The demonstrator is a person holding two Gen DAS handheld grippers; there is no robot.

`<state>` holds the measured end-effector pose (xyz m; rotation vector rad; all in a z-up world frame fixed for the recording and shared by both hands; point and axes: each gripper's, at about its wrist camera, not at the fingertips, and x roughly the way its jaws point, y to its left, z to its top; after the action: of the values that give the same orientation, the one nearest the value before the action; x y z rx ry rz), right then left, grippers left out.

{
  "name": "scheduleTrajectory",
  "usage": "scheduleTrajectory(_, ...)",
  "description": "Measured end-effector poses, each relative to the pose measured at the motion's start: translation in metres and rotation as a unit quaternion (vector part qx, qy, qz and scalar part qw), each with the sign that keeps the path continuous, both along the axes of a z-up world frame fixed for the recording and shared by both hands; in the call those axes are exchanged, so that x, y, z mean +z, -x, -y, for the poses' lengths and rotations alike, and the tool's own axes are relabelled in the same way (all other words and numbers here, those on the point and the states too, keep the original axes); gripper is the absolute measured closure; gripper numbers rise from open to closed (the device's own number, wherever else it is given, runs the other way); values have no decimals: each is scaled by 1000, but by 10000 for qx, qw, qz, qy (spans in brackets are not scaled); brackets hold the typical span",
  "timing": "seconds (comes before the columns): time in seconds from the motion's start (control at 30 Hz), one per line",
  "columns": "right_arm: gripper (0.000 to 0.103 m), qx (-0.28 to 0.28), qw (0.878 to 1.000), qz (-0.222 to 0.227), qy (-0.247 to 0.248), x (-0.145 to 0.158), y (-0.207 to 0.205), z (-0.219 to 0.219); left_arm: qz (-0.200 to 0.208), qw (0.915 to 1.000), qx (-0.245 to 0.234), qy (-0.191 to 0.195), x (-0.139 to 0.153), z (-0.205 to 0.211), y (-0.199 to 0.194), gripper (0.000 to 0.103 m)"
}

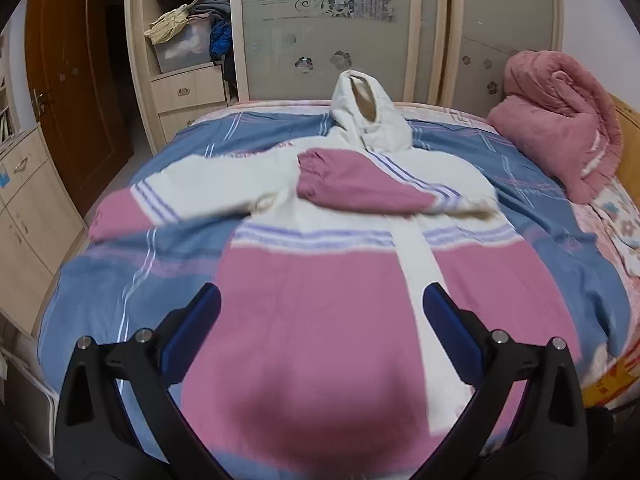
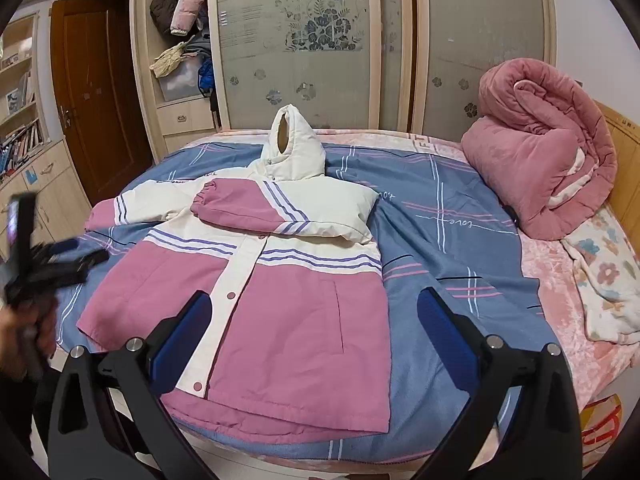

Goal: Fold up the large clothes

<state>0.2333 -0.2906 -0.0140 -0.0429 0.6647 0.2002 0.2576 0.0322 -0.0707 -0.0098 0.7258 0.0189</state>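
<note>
A pink and white hooded jacket [image 2: 280, 300] lies front up on the bed, hood [image 2: 294, 152] toward the wardrobe. Its right sleeve [image 2: 256, 208] is folded across the chest; the other sleeve [image 2: 120, 208] stretches out to the left. In the left wrist view the jacket [image 1: 320, 300] fills the middle, and my left gripper [image 1: 320, 308] hovers open above its lower front with nothing between the fingers. My right gripper [image 2: 314, 312] is open too, above the jacket's hem near the bed's front edge. The left gripper [image 2: 60, 260] shows blurred at the far left of the right wrist view, in a hand.
A blue plaid sheet [image 2: 440, 240] covers the bed. A rolled pink quilt [image 2: 540, 168] and a flowered blanket [image 2: 608, 280] lie at the right. Behind stand a wardrobe with frosted doors [image 2: 320, 60], open shelves of clothes [image 2: 184, 40], a brown door [image 2: 100, 100] and drawers on the left.
</note>
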Motion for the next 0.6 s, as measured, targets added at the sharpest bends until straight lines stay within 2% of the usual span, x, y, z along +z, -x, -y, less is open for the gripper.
scheduleTrajectory(0.2,1,80,9998,56,148,2,11,-13,141,9999,-71,-37,4,19,47,2)
scheduleTrajectory(0.43,1,198,9996,80,203,4,18,-21,316,9993,-82,-162,22,26,60,2)
scheduleTrajectory(0.6,1,175,9997,104,153,7,22,-18,391,9992,-32,-104,30,26,61,2)
